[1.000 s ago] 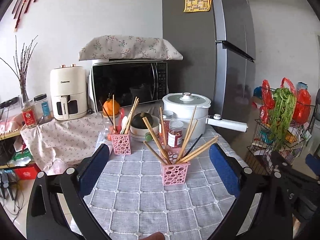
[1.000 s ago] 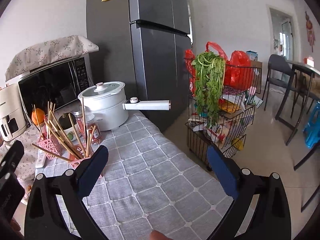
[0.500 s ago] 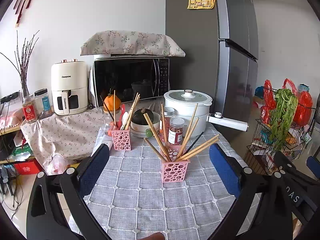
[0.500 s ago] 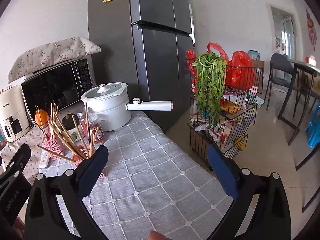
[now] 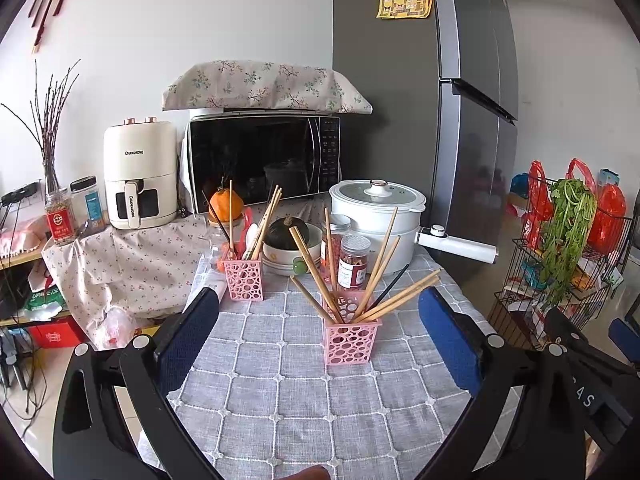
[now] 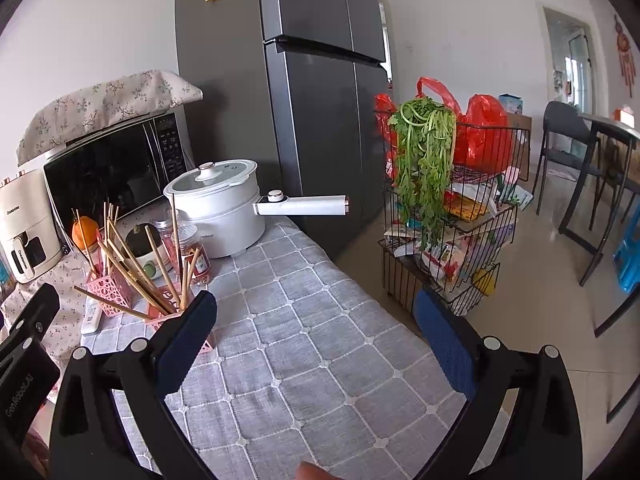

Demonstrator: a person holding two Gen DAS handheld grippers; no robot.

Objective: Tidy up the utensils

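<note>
From the left wrist view, the left gripper (image 5: 318, 334) hovers above the counter (image 5: 280, 400) with its blue-padded fingers (image 5: 186, 334) spread wide and nothing between them. Straight ahead, between the two pads, stands the near pink holder (image 5: 351, 340) on the grey checked cloth, with wooden chopsticks (image 5: 384, 268) fanning out of it at all angles and one dark stick among them. Farther back and to the left stands a second pink holder (image 5: 244, 278) with chopsticks standing more upright. Behind the holders are two red-filled jars (image 5: 354, 260), a bowl with a dark squash (image 5: 288, 236), an orange (image 5: 226, 205), a white pot (image 5: 376, 220) with a long handle, a microwave (image 5: 264, 160) and an air fryer (image 5: 140, 180). At the far right edge a part of the right gripper (image 5: 580, 364) shows. From the right wrist view, the right gripper (image 6: 316, 334) is also spread wide and holds nothing, over the right part of the counter (image 6: 320, 360). The near pink holder (image 6: 168, 316) lies to the left, partly hidden behind the left finger (image 6: 186, 344), and the second pink holder (image 6: 110, 290) stands just beyond it. A wire rack with greens (image 6: 426, 168) stands on the floor to the right.
</note>
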